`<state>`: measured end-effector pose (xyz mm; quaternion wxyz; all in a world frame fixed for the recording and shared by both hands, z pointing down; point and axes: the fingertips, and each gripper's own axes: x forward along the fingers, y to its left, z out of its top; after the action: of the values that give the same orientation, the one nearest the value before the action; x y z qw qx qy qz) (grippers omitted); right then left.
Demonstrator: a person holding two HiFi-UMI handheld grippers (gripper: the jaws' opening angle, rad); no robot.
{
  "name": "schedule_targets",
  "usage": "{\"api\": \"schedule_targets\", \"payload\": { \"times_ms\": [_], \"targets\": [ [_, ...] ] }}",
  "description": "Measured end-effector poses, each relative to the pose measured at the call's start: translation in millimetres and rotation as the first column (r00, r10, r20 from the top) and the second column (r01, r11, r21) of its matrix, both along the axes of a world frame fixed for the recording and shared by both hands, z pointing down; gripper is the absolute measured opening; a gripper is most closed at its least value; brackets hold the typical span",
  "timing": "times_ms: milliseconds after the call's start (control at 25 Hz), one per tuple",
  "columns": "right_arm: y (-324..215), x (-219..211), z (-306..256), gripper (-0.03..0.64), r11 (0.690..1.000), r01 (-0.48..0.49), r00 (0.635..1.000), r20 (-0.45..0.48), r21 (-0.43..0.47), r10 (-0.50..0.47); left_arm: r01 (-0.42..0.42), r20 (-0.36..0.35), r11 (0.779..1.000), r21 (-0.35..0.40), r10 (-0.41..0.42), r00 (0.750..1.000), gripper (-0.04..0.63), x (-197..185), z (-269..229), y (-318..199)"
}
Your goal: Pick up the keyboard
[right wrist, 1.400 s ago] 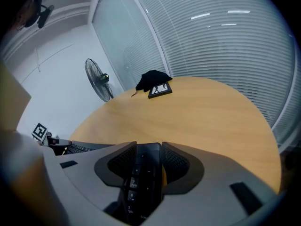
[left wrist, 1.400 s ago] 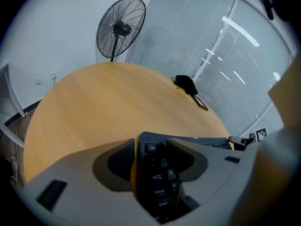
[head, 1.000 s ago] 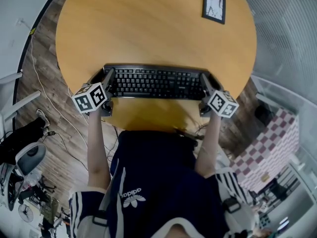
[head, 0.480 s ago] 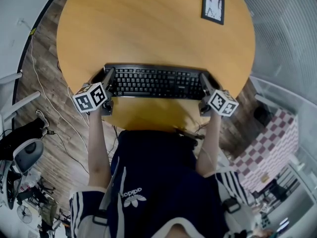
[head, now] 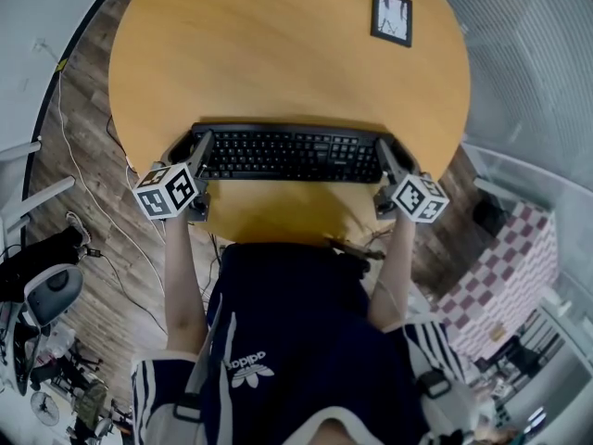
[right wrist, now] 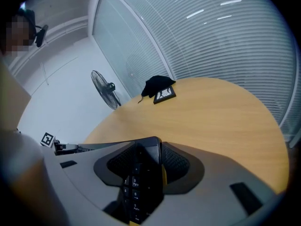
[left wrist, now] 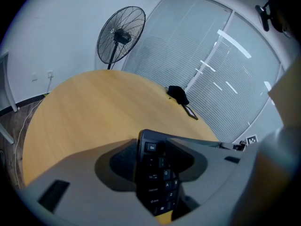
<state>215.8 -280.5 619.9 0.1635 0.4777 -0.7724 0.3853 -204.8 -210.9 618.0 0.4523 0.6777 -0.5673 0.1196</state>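
Black keyboard (head: 289, 154) gripped at both ends along the near edge of a round wooden table (head: 278, 54).
The left gripper (head: 197, 145) is clamped on the keyboard's left end and the right gripper (head: 383, 148) on its right end. Raising the two unevenly could twist the keyboard out of these narrow end grips.

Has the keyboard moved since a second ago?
Cannot tell. In the head view the keyboard keeps its place against the near edge of the table. The picture frame shifted slightly, which suggests the camera moved instead.
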Motion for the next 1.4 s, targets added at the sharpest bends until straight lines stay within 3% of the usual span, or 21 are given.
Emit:
{"api": "schedule_targets", "payload": {
  "times_ms": [480, 800, 1080, 1400],
  "targets": [
    [9, 14, -71, 0.158, 0.980, 0.020, 0.998, 0.053, 0.197, -0.031, -0.074, 0.034, 0.974, 0.216, 0.068, 0.997, 0.184, 16, -79, -2],
    [14, 2, -124, 0.158, 0.946, 0.038, 0.998, 0.042, 0.322, -0.055, -0.073, 0.040, 0.938, 0.339, 0.063, 0.997, 0.184, 6, -122, 6],
    [21, -11, -200, 0.158, 0.875, 0.046, 0.998, 0.012, 0.482, -0.060, -0.057, 0.035, 0.875, 0.481, 0.046, 0.998, 0.184, -6, -182, 16],
    [50, -14, -258, 0.158, 0.824, 0.026, 0.998, 0.026, 0.567, -0.049, -0.068, 0.090, 0.777, 0.626, 0.015, 0.996, 0.184, -12, -252, 37]
  ]
}}
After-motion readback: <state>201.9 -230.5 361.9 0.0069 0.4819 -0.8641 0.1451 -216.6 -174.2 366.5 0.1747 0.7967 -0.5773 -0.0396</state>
